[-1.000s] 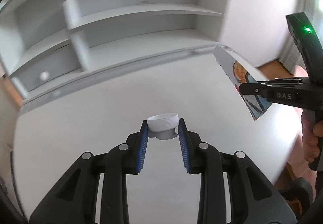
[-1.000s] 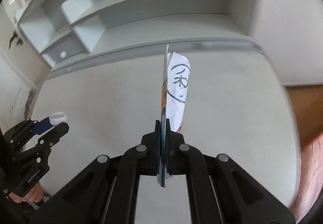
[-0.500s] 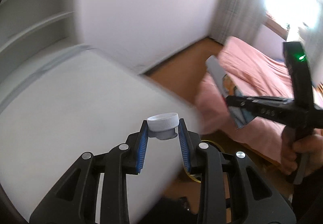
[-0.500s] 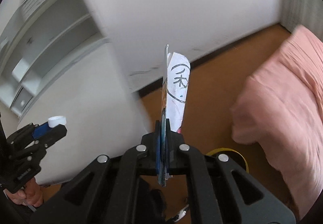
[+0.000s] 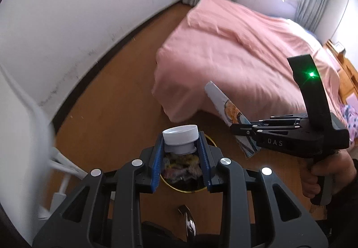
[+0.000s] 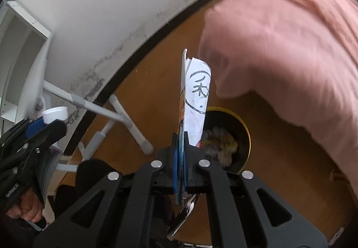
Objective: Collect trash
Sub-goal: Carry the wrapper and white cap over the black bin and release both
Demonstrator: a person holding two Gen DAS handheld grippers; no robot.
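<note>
My left gripper [image 5: 181, 147] is shut on a white screw cap [image 5: 180, 135] and holds it above a black trash bin with a yellow rim [image 5: 190, 189] that has crumpled litter inside. My right gripper [image 6: 180, 147] is shut on a flat printed wrapper [image 6: 197, 100] that stands upright between its fingers, just left of the same bin [image 6: 242, 129]. In the left wrist view the right gripper [image 5: 240, 130] and the wrapper [image 5: 223, 102] sit to the right of the bin. In the right wrist view the left gripper [image 6: 48, 122] with the cap [image 6: 55, 113] is at far left.
A bed with a pink cover [image 5: 241, 51] stands close behind the bin, also in the right wrist view [image 6: 290, 46]. The floor [image 5: 111, 91] is brown wood. White table legs [image 6: 118, 113] and a white wall [image 5: 67, 13] are at left. A shiny metal object [image 5: 188, 221] lies near the bin.
Both grippers have swung away from the white table and shelves and down toward the floor. The trash bin and the bed are now in view. Both still hold their items.
</note>
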